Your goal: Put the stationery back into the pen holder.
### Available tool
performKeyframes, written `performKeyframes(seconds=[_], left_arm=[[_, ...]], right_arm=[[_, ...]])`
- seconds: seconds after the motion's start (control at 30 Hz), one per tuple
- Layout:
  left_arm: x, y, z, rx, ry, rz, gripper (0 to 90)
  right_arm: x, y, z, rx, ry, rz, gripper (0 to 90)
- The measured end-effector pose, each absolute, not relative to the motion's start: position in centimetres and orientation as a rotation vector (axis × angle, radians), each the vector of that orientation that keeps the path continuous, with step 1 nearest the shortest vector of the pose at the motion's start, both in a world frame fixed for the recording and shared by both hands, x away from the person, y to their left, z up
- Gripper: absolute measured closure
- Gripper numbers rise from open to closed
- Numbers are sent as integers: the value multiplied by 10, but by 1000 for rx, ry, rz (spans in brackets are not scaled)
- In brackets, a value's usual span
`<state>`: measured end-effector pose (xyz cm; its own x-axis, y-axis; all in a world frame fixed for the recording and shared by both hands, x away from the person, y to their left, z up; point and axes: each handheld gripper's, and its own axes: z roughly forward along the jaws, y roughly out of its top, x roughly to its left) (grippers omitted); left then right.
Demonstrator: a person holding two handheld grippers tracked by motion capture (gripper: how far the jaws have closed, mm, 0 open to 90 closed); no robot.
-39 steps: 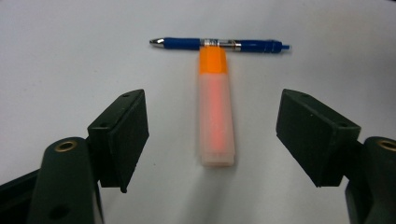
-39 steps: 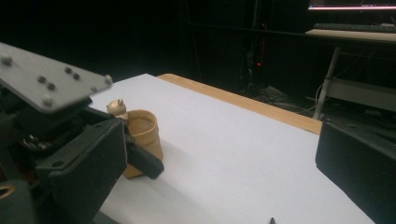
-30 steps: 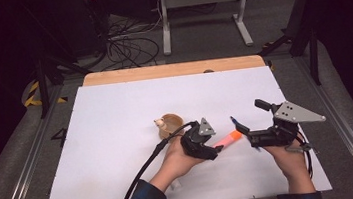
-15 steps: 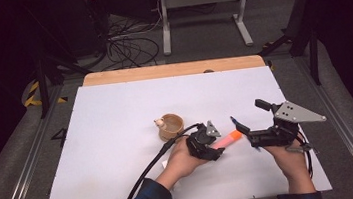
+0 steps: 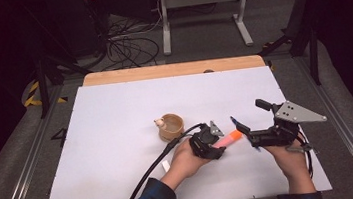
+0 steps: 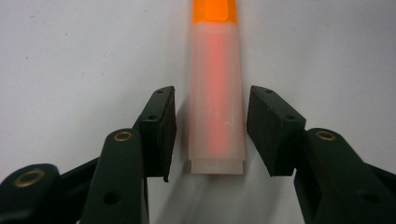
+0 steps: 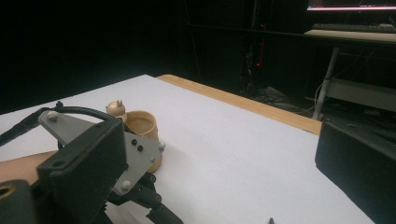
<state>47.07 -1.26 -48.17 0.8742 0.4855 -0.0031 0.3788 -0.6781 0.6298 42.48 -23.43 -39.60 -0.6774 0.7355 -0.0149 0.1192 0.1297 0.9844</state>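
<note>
I bring my left gripper (image 6: 211, 135) in along the orange marker (image 6: 215, 93) lying on the white surface (image 5: 115, 111); its fingers, just closing, straddle the cap without quite touching. My right gripper (image 5: 245, 133) seems open, waiting near the tip.

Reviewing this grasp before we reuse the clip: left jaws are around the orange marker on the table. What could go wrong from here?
1. The left gripper has just been closing, but gaps remain beside the marker; lifting now would likely leave it behind.
2. The jaws sit near the marker's very end, so a grip may let it pivot or droop.
3. The right gripper is close to the marker's orange tip; the two could bump.
</note>
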Motion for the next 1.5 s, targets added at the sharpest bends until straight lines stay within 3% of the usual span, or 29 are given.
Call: performKeyframes(seconds=[0.53, 0.9, 1.1, 1.27, 1.5], left_arm=[[468, -14, -483, 2398, 589, 235, 644], [458, -8, -469, 2350, 529, 321, 650], [447, 0, -455, 2287, 508, 367, 650], [434, 11, -448, 2236, 496, 409, 650], [424, 26, -440, 2184, 512, 460, 650]], right_arm=[[425, -234, -396, 829, 1905, 1580, 28], [428, -231, -401, 885, 1919, 1556, 60], [431, -231, -404, 957, 1933, 1536, 176], [431, -230, -406, 991, 1969, 1525, 347], [434, -224, -410, 1015, 2013, 1504, 442]])
